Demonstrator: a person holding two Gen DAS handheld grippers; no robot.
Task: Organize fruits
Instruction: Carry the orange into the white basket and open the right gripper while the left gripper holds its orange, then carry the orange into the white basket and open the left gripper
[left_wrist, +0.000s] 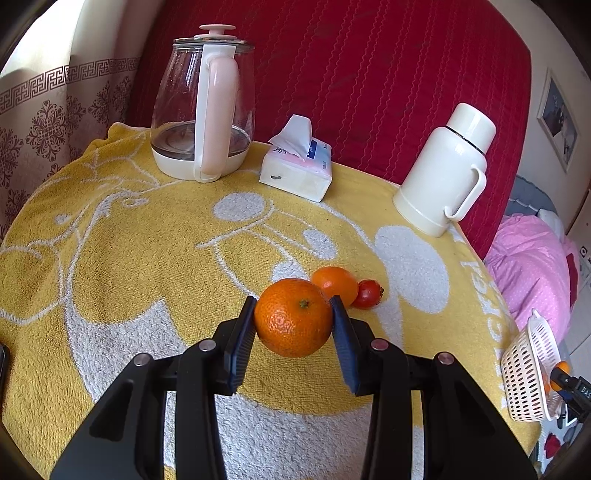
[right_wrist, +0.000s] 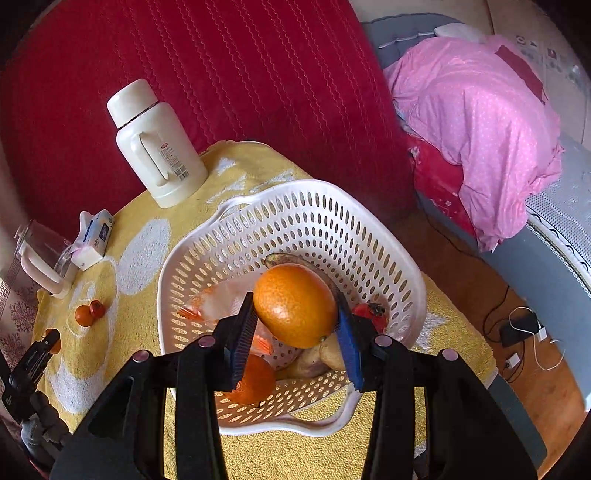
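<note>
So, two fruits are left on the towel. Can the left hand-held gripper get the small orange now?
Probably not yet: the left hand-held gripper is shut on a large orange, though the small orange lies just beyond.

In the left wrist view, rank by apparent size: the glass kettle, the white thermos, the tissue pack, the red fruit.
1. Glass kettle
2. White thermos, somewhat smaller
3. Tissue pack
4. Red fruit, clearly smallest, though it lies nearer the camera than the rest.

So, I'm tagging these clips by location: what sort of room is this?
Probably a bedroom or bed-sitting room at home: a bed with a pink quilt, a towel-covered table with a glass kettle, thermos and tissues.
</note>
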